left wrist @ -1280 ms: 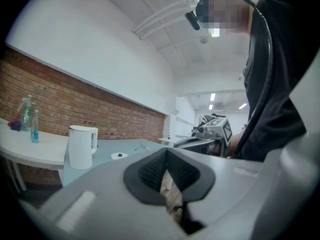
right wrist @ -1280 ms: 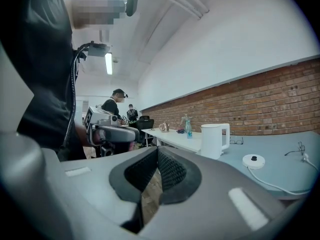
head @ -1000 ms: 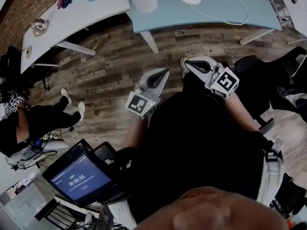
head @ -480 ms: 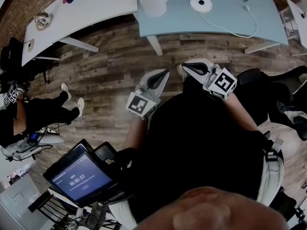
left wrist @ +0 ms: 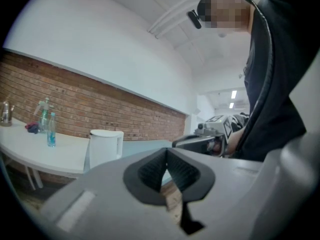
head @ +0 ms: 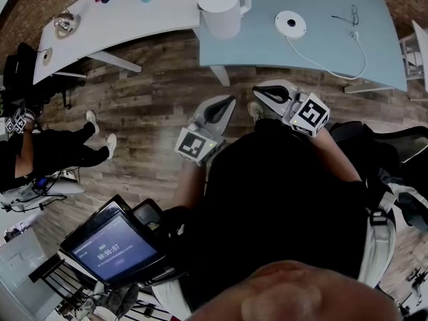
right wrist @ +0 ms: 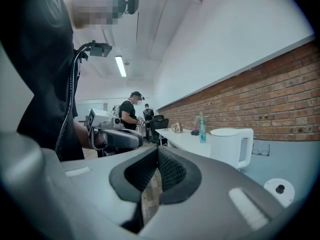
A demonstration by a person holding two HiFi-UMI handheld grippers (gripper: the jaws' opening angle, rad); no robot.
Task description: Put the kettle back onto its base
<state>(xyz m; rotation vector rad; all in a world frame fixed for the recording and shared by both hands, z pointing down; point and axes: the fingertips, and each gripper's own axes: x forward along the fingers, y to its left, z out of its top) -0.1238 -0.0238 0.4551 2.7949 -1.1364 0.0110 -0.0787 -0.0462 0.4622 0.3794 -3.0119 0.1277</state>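
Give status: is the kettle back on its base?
Done: nothing yet. The kettle stands on the table, apart from its base. In hand: nothing; left hand-held gripper and right hand-held gripper are both shut and empty, short of the table. Left: grasp the kettle, lift it, seat it on the base.

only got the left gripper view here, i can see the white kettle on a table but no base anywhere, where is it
observer: The base sits on the same table as the kettle. In the head view it is to the kettle's right, with bare tabletop between them.
operator: is anything attached to it
observer: Yes, a cord runs from it across the tabletop toward the table's right end.
operator: and the other hand, carrying anything
observer: No. The right gripper view shows the right tool with its jaws together and nothing between them.
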